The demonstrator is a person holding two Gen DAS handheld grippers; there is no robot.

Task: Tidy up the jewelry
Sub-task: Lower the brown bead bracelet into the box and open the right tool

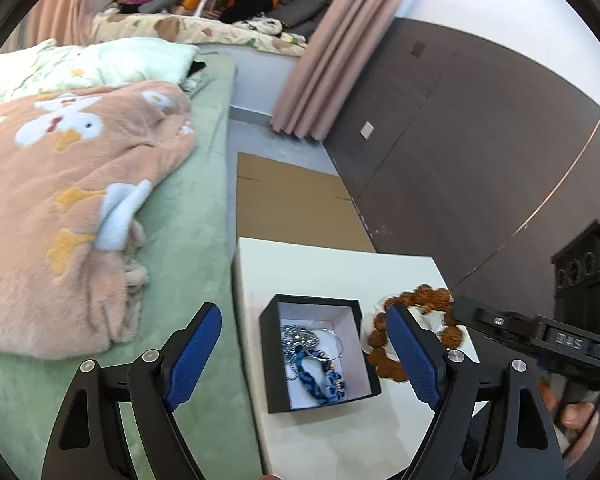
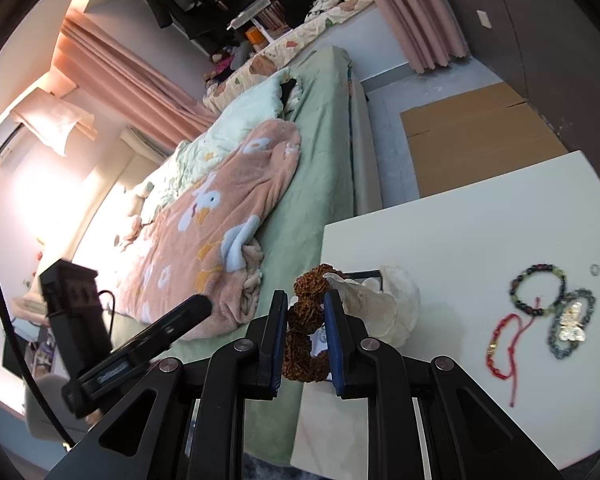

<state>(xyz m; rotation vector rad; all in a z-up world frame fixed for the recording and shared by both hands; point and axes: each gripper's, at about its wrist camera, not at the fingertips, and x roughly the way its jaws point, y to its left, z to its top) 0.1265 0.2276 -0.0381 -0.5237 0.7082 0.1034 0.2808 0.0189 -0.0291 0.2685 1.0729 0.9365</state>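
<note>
Brown bead bracelet (image 2: pixel 304 328) hanging pinched between right gripper (image 2: pixel 306 344) pads, loop standing upright, long axis vertical, over white shell dish (image 2: pixel 396 304) on white table (image 2: pixel 480 220). Black box (image 1: pixel 274 360), open top, sitting beside dish, holding silver chain (image 1: pixel 300 338), blue braided bracelet (image 1: pixel 320 382), thin ring hoops. Left gripper (image 1: pixel 306 358) hovering above box, jaws spread wide, gripping nothing. Dark bead bracelet (image 2: pixel 538 290), red cord bracelet (image 2: pixel 500 348) lying loose on table.

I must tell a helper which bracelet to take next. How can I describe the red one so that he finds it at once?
Look at the white table beside the bed. Three bracelets lie near its right edge. The red bracelet is nearest the camera, a thin cord with one small gold bead, while the dark bead bracelet and the grey-green bracelet are thicker.
</note>
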